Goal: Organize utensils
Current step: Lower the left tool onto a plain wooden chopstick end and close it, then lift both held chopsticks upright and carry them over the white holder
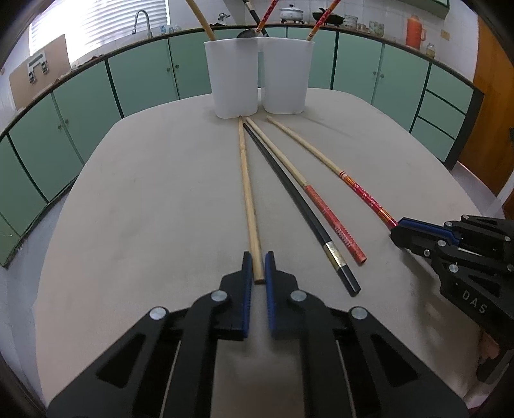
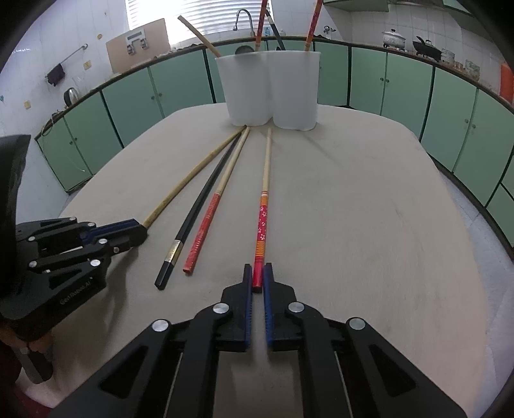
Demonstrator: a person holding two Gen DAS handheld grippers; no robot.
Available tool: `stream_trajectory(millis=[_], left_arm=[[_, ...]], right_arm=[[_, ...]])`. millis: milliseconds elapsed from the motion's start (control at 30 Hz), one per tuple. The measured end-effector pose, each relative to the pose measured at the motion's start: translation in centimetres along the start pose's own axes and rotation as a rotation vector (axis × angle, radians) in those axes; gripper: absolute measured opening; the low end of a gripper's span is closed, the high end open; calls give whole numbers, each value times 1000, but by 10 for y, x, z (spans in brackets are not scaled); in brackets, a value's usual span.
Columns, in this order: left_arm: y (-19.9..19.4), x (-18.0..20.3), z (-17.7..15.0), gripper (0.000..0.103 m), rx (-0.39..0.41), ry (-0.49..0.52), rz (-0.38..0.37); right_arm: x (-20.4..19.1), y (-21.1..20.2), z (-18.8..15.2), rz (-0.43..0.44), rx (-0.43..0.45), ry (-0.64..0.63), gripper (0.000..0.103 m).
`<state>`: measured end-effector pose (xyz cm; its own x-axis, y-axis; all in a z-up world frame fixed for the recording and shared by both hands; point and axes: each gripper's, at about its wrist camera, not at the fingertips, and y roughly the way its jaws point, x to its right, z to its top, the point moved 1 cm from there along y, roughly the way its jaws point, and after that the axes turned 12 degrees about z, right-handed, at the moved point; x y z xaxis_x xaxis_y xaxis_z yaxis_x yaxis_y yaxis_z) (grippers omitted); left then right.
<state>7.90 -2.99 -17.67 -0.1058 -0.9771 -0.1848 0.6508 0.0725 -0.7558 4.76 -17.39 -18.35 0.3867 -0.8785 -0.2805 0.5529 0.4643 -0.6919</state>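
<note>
Several chopsticks lie on the beige table, tips toward two white holders (image 1: 258, 77) (image 2: 273, 88) that hold more utensils. My left gripper (image 1: 258, 262) is shut on the near end of the plain bamboo chopstick (image 1: 246, 189) (image 2: 189, 180). My right gripper (image 2: 257, 271) (image 1: 396, 226) is shut on the end of the red flower-patterned chopstick (image 2: 262, 215) (image 1: 363, 194). Between them lie a black chopstick (image 1: 298, 205) (image 2: 196, 209) and a red-handled chopstick (image 1: 324, 209) (image 2: 208, 218).
The table (image 1: 144, 209) (image 2: 369, 209) is covered in beige cloth. Green kitchen cabinets (image 1: 80, 106) (image 2: 417, 86) run around it, with a sink tap (image 1: 141, 19), pots (image 1: 290, 13) and an orange flask (image 1: 414, 30) on the counter.
</note>
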Motion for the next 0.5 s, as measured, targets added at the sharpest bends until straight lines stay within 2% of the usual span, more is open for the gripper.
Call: stream_trajectory(millis=[200, 500], left_arm=[[-16, -11, 7, 6, 31, -18, 13], [-75, -25, 41, 6, 183, -9, 55]], right_arm=[[-4, -20, 7, 1, 38, -22, 6], [-14, -70, 39, -19, 136, -102, 6]])
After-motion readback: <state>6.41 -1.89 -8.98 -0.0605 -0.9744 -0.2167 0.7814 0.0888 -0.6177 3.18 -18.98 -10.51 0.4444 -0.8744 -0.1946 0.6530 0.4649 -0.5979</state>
